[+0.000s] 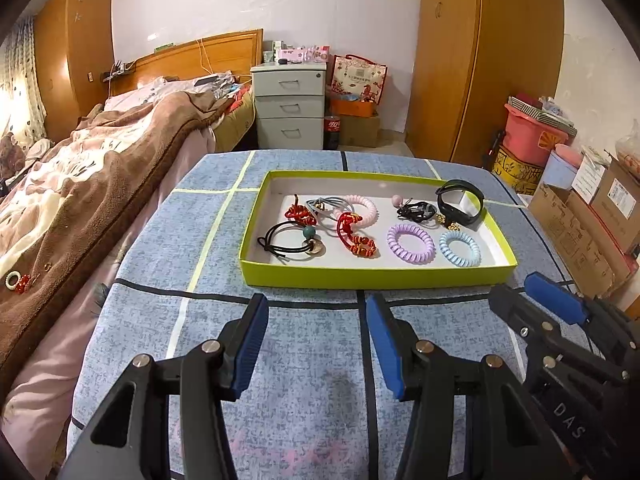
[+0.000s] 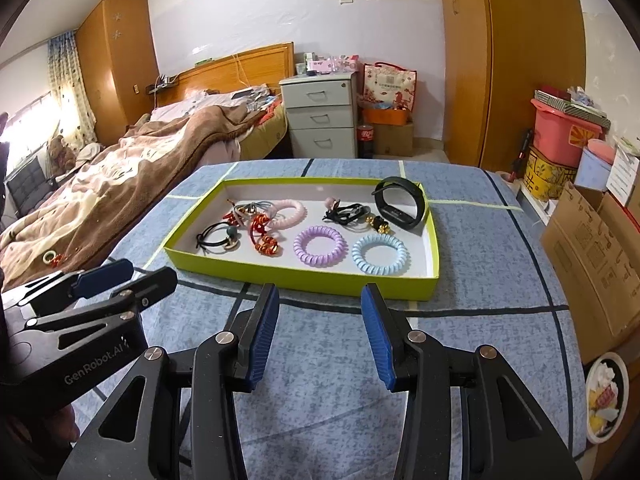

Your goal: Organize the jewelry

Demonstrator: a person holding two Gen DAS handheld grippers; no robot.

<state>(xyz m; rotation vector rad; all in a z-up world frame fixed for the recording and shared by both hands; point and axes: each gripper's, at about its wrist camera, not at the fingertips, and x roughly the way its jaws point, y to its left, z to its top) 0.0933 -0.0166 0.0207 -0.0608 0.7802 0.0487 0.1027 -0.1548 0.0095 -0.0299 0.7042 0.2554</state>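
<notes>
A lime-green tray (image 1: pixel 372 278) (image 2: pixel 296 276) sits on the blue checked tablecloth. It holds a purple coil band (image 1: pixel 411 243) (image 2: pixel 319 245), a light blue coil band (image 1: pixel 460 248) (image 2: pixel 380 254), a pink coil band (image 1: pixel 362 209) (image 2: pixel 289 213), red cord bracelets (image 1: pixel 354 236) (image 2: pixel 264 236), black hair ties (image 1: pixel 288 240) (image 2: pixel 218 236) and a black wristband (image 1: pixel 460 202) (image 2: pixel 400 202). My left gripper (image 1: pixel 316 336) is open and empty, short of the tray's near wall. My right gripper (image 2: pixel 320 328) is open and empty beside it, also short of the tray.
A bed with a brown blanket (image 1: pixel 92 184) lies left of the table; a white bead ring with red beads (image 1: pixel 16 281) (image 2: pixel 52 258) lies on it. Cardboard boxes (image 1: pixel 592 224) stand right. A grey drawer unit (image 1: pixel 290 106) and wardrobe (image 1: pixel 480 60) stand behind.
</notes>
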